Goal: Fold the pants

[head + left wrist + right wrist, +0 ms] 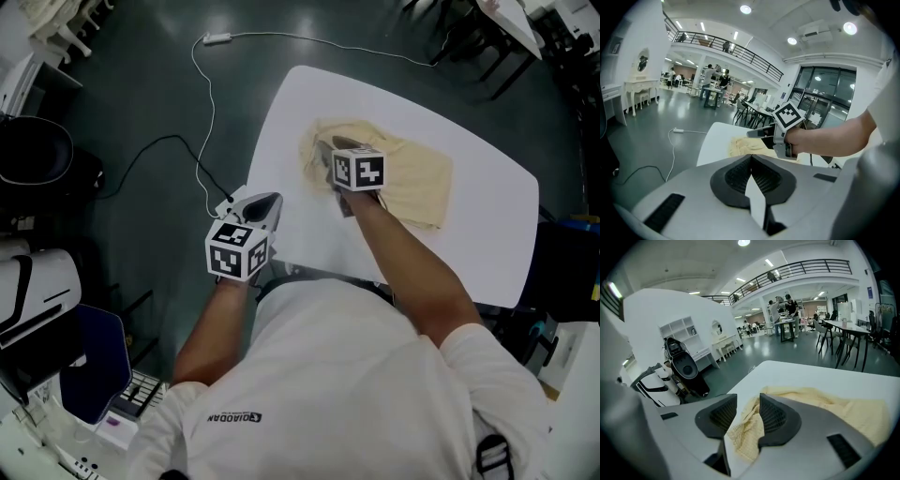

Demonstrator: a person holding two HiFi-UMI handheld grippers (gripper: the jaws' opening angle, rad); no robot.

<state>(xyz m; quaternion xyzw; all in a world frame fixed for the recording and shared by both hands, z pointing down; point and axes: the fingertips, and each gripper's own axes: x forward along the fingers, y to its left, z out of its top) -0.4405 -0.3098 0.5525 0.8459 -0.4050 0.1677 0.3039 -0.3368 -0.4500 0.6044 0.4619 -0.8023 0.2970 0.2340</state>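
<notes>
The cream-yellow pants lie bunched and partly folded on the white table. My right gripper hovers over their left end. In the right gripper view its jaws stand apart, with a loose fold of the pants lying in the gap, not pinched. My left gripper sits at the table's near left edge, clear of the cloth. Its jaws meet with nothing between them. The left gripper view shows the right gripper above the pants.
A white cable with a small adapter runs across the dark floor left of the table. Dark chairs stand beyond the far right corner. White equipment sits at the left of the person.
</notes>
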